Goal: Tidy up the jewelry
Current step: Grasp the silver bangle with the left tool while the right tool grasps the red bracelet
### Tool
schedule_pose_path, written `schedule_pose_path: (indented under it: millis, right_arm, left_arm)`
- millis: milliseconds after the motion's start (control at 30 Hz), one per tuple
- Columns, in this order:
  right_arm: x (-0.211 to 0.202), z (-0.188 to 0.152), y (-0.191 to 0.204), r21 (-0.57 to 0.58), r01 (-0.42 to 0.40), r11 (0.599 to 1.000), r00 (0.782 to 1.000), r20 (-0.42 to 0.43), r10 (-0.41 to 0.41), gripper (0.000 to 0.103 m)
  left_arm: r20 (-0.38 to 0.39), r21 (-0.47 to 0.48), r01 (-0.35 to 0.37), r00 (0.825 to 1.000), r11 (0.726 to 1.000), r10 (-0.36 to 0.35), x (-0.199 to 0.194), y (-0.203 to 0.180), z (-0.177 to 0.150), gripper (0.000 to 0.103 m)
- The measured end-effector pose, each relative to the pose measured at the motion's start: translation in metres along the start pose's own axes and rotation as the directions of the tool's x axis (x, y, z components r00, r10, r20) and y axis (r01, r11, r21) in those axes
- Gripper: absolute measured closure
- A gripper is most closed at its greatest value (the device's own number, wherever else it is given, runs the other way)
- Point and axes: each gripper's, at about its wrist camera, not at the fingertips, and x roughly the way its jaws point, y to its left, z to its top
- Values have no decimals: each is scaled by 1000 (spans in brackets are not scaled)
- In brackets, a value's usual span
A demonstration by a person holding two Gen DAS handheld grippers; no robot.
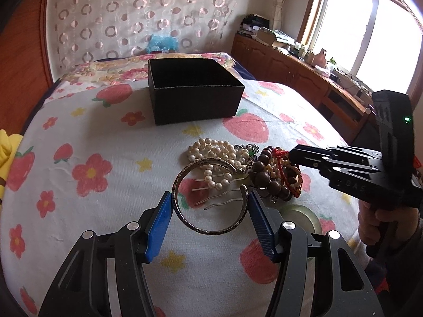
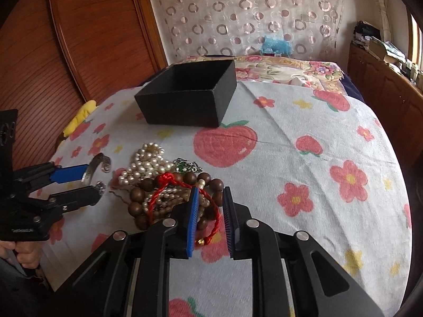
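My left gripper (image 1: 210, 208) is shut on a silver cuff bangle (image 1: 185, 215), held between its blue pads just above the bedspread; it also shows in the right wrist view (image 2: 101, 162). Behind it lies a jewelry pile: a pearl necklace (image 1: 211, 149), brown wooden beads (image 1: 267, 179), a red cord bracelet (image 2: 211, 206) and metal hair pins (image 1: 219, 202). My right gripper (image 2: 210, 211) is open, its pads either side of the red cord bracelet at the pile's near edge. An open black box (image 1: 194, 101) stands farther back and looks empty.
The bedspread (image 1: 92, 185) has a strawberry and flower print. A pale green jade bangle (image 1: 301, 214) lies right of my left gripper. A yellow object (image 1: 8, 145) sits at the bed's left edge. Wooden cabinets (image 1: 290, 71) run along the right wall.
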Motion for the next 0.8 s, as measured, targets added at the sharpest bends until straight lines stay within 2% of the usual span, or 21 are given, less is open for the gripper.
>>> schedule_pose_path:
  millis: [67, 100, 167, 633, 800]
  right_arm:
    - [4, 1, -3, 10, -6, 1000, 1000, -7, 6, 83]
    - [5, 1, -4, 11, -10, 1000, 1000, -10, 10, 92]
    - [5, 1, -5, 5, -20, 1000, 1000, -11, 20, 98]
    - [-32, 16, -1, -48, 3, 999, 996, 91, 1, 98]
    - [-25, 17, -5, -58, 33, 998, 998, 59, -29, 98]
  left_arm:
    - [-1, 0, 0, 1000, 1000, 0, 0, -1, 1, 47]
    - [-1, 0, -1, 1000, 1000, 1, 0, 0, 1, 47]
    - [-1, -1, 1, 1000, 1000, -1, 0, -1, 1, 47]
    - [22, 8, -7, 1000, 1000, 7, -8, 1, 9, 47]
    - [35, 0, -8, 999, 1000, 8, -12, 4, 12, 47]
